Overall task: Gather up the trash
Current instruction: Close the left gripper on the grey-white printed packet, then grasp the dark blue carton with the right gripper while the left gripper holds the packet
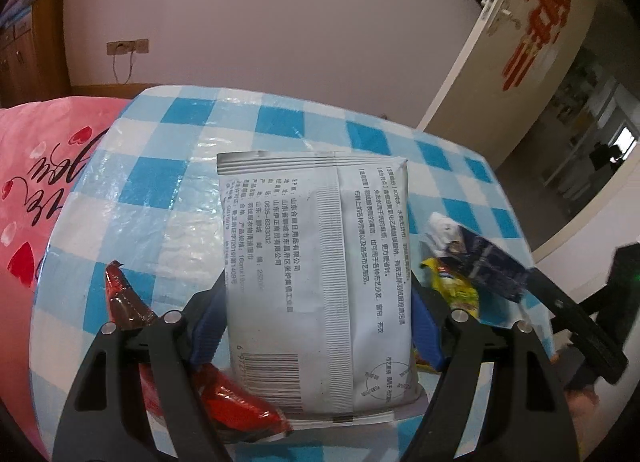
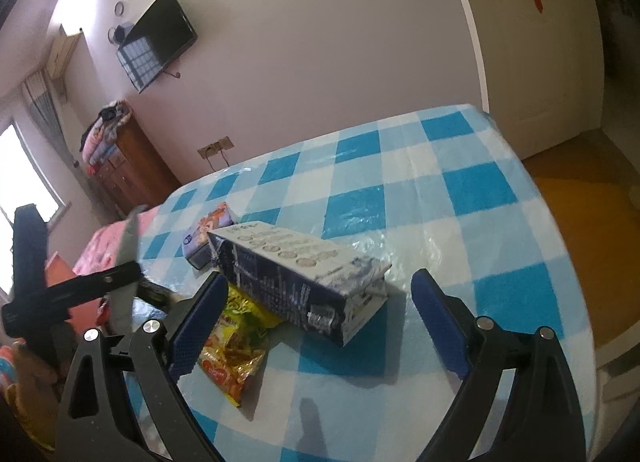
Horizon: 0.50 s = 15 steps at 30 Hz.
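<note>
left gripper (image 1: 320,298) clamps the white pouch (image 1: 316,270), hiding wrappers behind; right gripper (image 2: 320,298) gapes, carton (image 2: 296,278) between.

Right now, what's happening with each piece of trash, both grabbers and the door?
White printed wipes packet: clamped, lifted off the table.
Left gripper: shut on the packet.
Right gripper: open, holding nothing.
Dark blue drink carton: crushed, lying on its side.
Yellow snack wrapper: flat, partly under the carton.
Red shiny wrapper: crumpled on the table.
White door: open.
</note>
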Each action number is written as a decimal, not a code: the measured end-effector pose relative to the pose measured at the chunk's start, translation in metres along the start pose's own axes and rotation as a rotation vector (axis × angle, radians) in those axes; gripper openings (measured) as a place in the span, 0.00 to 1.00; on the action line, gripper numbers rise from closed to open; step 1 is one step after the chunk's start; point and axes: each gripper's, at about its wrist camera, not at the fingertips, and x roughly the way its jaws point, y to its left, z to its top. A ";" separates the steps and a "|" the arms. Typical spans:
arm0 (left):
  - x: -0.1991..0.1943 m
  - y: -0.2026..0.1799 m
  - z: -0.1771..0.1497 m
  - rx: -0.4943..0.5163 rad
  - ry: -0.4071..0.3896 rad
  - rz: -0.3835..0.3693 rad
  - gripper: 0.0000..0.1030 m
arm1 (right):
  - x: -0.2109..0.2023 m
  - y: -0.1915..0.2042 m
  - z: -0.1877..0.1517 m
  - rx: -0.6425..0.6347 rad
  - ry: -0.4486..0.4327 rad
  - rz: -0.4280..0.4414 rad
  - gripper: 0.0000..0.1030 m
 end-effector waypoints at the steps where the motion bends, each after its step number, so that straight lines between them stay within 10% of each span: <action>1: -0.003 0.000 0.000 -0.001 -0.006 -0.010 0.75 | 0.002 0.001 0.003 -0.008 0.009 0.000 0.89; 15: -0.020 -0.017 -0.022 0.011 -0.021 -0.169 0.75 | 0.063 0.010 0.024 -0.125 0.229 0.087 0.89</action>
